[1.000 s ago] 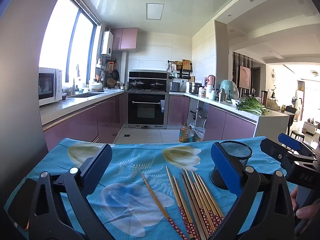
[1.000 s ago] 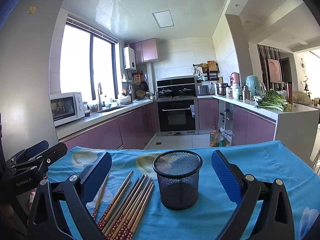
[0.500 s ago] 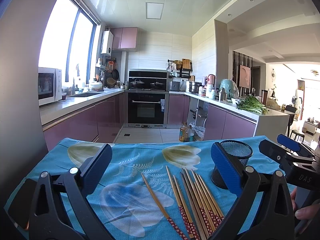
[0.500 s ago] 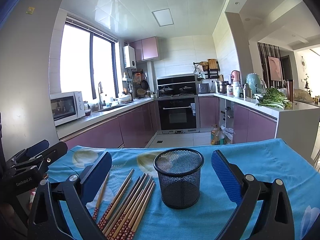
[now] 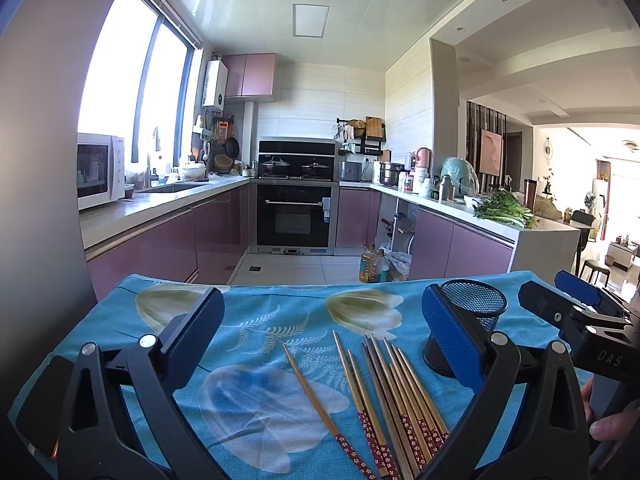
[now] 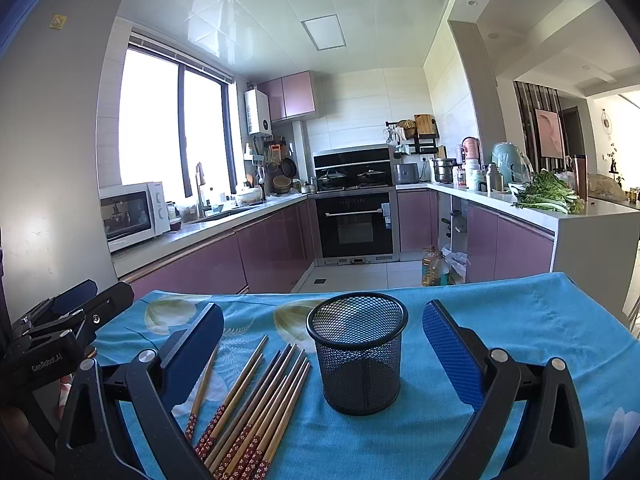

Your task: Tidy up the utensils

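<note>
Chopsticks (image 5: pixel 394 400) lie fanned on the blue floral tablecloth (image 5: pixel 256 320) of the table, one stray stick to their left — just beside the upright black mesh holder (image 6: pixel 357 356). Left claw (image 5: pixel 320 344) and right claw (image 6: pixel 322 354) both hover with jaws wide apart, gripping nothing.

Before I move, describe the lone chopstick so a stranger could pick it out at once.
Find the blue floral tablecloth, then the black mesh cup standing on it. Left of the cup lies a bundle of chopsticks, red patterned ends toward the viewer. The one you want is the single chopstick lying apart on the bundle's left, angled away from the rest.
</note>
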### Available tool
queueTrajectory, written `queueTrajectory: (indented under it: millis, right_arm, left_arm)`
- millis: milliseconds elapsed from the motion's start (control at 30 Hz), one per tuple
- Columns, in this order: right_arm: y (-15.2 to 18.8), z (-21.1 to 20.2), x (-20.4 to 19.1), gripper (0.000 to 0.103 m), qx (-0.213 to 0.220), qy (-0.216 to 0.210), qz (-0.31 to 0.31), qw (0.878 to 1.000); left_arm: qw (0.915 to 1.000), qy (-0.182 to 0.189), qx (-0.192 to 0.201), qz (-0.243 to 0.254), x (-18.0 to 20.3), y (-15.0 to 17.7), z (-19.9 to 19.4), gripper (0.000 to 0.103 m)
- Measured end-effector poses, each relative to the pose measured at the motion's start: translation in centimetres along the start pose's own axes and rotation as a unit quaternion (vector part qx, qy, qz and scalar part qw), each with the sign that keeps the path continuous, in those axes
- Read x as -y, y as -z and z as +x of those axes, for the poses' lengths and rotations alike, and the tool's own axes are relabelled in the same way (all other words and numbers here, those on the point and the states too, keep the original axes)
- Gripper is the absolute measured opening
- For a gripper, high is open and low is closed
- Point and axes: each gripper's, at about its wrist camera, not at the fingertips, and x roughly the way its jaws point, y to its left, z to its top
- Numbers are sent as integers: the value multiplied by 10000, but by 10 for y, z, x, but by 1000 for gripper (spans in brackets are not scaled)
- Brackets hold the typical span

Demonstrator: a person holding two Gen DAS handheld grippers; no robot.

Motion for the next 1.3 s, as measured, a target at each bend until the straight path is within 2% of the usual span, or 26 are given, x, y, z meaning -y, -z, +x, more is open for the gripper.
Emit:
queueTrajectory:
  millis: [1300]
  right_arm:
    - [-1,2,1,96,-137,-55,94,9998]
  left_arm:
    - [9999,40,-164,15,-1,4,5,97]
